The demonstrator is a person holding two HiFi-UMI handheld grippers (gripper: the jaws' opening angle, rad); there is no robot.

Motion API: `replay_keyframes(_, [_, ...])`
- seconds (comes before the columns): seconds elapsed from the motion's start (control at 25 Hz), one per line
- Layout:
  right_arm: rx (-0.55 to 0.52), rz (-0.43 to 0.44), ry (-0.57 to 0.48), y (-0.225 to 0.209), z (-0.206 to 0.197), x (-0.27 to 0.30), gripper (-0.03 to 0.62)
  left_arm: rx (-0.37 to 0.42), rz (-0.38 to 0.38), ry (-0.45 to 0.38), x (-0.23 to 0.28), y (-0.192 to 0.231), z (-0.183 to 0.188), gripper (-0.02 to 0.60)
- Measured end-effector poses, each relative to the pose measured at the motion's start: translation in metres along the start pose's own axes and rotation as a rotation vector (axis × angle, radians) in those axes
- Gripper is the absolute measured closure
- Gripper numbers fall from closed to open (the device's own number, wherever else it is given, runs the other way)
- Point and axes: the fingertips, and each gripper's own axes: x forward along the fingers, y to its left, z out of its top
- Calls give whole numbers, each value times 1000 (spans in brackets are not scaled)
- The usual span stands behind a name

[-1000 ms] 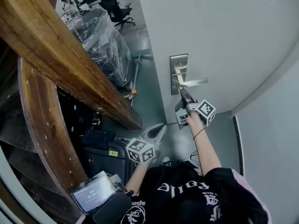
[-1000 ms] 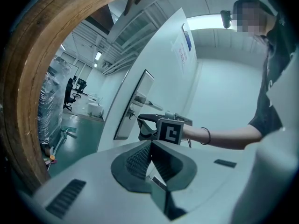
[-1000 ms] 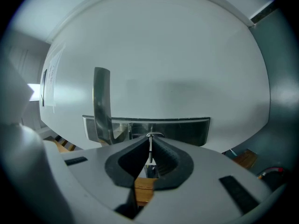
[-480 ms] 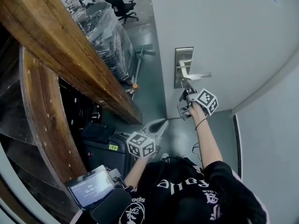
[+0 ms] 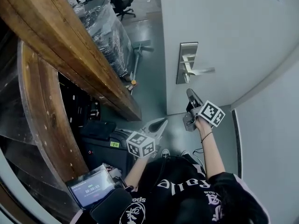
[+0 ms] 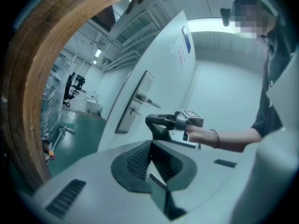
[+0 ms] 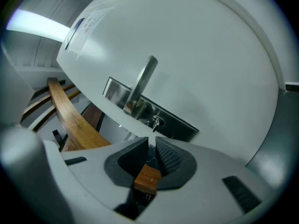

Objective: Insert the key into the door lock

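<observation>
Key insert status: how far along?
Looks done: the key sits in the lock plate. In hand: no key; the right tool hangs clear of the door, jaws slightly apart. The left tool is shut, idle. Left: nothing visible, except perhaps turning the key.

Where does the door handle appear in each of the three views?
Head view: door handle, upper right of centre, pointing right.
Left gripper view: just left of centre, small.
Right gripper view: centre, slanting up.
Shared landmark: the metal lock plate behind it.
</observation>
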Motion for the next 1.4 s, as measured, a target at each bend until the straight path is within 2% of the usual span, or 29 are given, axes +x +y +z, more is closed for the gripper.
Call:
replay_keyframes(0.2, [-62,17,61,21,-30,-40,557,-26,-16,9,-6,-7,-13,577])
replay_keyframes(0.4, [-213,20,169,42,-63,-84,557,-33,-18,0,-11,-27,-19,577])
replay_keyframes(0.6, [-252,39,247,50,-101,-135,557,-26,0,-3,-19,-55,-31,577])
replay_keyframes(0.76, [-266,45,307,48,-124,-187,557,-23,19,-19,-27,-94,-44,577])
replay_keyframes(0.92, [-307,64,337,48,-130,-246,558,-12,33,-41,-37,-148,-64,577])
replay_keyframes(1.12, [-321,82,363,47,-148,-325,559,-24,64,-33,-62,-215,-112,577])
replay_keyframes(1.28, [-315,97,401,45,-172,-372,559,-28,93,6,-86,-250,-153,577])
replay_keyframes(1.4, [-301,111,414,50,-186,-395,559,-21,105,8,-102,-270,-165,577])
